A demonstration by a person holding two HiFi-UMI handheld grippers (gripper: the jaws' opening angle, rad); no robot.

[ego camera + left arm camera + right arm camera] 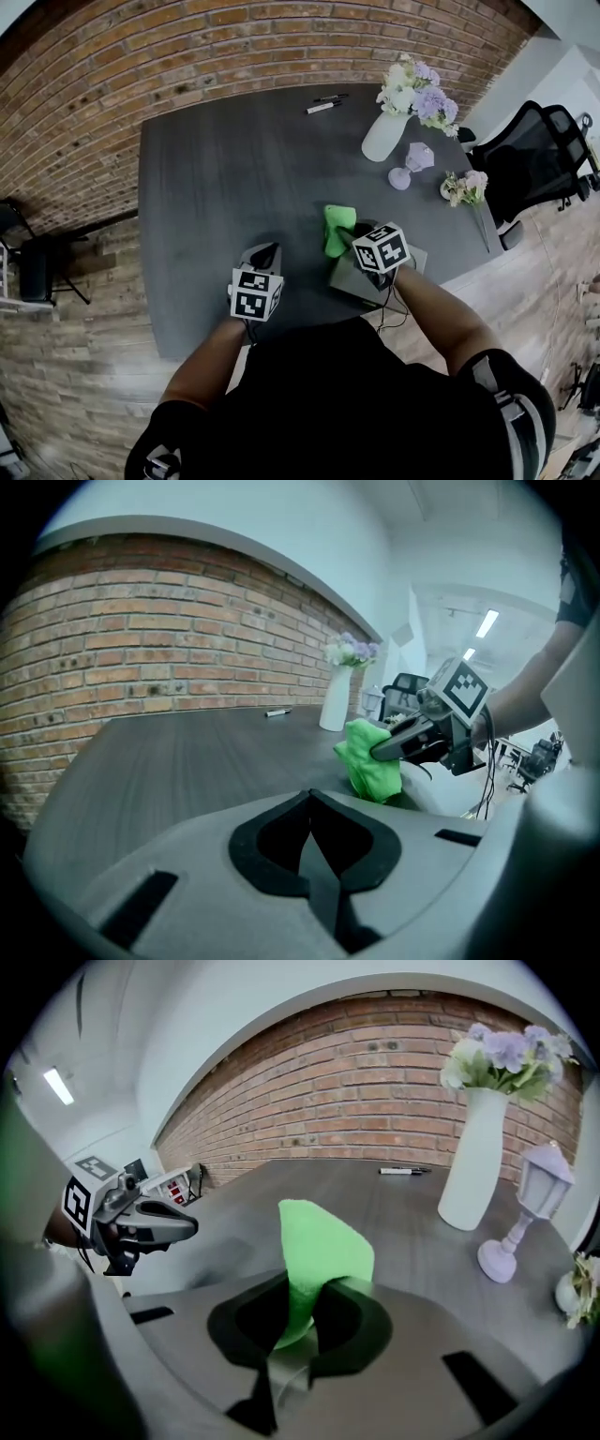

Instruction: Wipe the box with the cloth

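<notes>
Jaws of the right gripper (302,1326) are pressed together on a fold of the green cloth (323,1241). This cloth hangs at the far side of the grey box (359,278), which sits near the front right corner of the table (216,178). Jaws of the left gripper (312,855) are closed on nothing, beside the box at the front edge. To wipe well, I would lay the cloth flat on the box top and drag it with light pressure, with the left gripper steadying the box.
</notes>
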